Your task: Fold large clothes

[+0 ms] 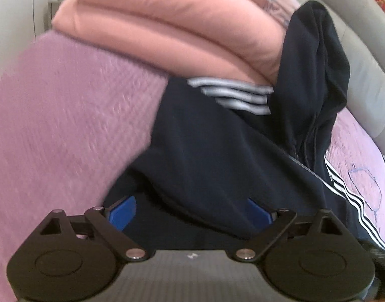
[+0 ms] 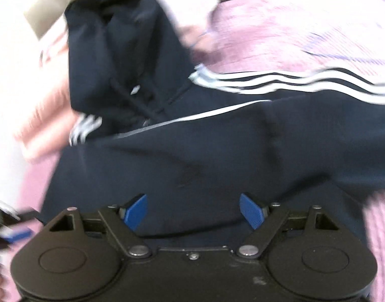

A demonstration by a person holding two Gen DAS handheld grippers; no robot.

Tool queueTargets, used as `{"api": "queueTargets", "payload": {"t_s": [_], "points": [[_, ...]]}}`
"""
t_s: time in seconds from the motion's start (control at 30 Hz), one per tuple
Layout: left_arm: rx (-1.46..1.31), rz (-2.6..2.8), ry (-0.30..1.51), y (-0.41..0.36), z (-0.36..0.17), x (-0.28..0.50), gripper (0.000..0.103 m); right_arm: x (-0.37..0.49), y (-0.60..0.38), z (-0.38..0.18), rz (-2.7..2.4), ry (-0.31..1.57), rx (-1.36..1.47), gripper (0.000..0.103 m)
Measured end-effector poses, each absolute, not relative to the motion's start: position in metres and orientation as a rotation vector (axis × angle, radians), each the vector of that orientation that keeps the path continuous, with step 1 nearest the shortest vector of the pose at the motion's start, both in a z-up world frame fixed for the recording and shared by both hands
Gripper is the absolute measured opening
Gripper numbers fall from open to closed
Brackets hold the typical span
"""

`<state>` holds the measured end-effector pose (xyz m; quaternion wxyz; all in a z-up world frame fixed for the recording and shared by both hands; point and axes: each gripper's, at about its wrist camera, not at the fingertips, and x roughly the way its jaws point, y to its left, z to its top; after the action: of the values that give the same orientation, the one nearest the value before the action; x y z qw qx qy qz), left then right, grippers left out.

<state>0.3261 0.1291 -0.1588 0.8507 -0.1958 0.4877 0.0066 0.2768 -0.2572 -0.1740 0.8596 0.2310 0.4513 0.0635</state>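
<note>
- Dark navy hooded sweatshirt [image 1: 212, 151] with white triple stripes along the sleeves is shown spread on a pink-lilac quilted bedspread [image 1: 66, 115]; its hood [image 1: 316, 58] is propped up against a stack of folded salmon-pink bedding [image 1: 167, 25].
- Left gripper [image 1: 191, 210] is seen with its blue pads [image 1: 123, 211] spread wide; dark fabric lies between and over them, but no pinch is made.
- Right gripper [image 2: 192, 211] is likewise held wide apart, its blue fingertips [image 2: 251, 211] set just above the near part of the sweatshirt [image 2: 192, 156], nothing being clamped.
- A striped sleeve [image 2: 306, 83] is shown running off to the right across the bedspread [image 2: 306, 30]; a second striped patch [image 1: 232, 95] is visible at the foot of the bedding.
- The step in hand is judged to be an early one: both tools are placed at the near hem, and the garment is not yet folded into a compact shape.
- The next move is judged to call for both pairs of pads to be closed on the hem, so that it can be carried evenly toward the hood; motion blur in the right view leaves finer detail uncertain.
</note>
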Motion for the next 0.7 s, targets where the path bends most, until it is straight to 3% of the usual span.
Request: {"api": "queueTargets", "payload": {"t_s": [0.17, 0.37, 0.7], "points": [[-0.471, -0.055, 1.126, 0.112, -0.18, 0.327, 0.09, 0.232, -0.371, -0.177, 0.034, 0.961, 0.654, 0.095], [-0.401, -0.044, 1.126, 0.1, -0.182, 0.326, 0.09, 0.17, -0.516, -0.2, -0.221, 0.842, 0.866, 0.093], [-0.318, -0.009, 1.15, 0.089, -0.198, 0.334, 0.088, 0.153, -0.637, -0.234, -0.41, 0.57, 0.954, 0.088]]}}
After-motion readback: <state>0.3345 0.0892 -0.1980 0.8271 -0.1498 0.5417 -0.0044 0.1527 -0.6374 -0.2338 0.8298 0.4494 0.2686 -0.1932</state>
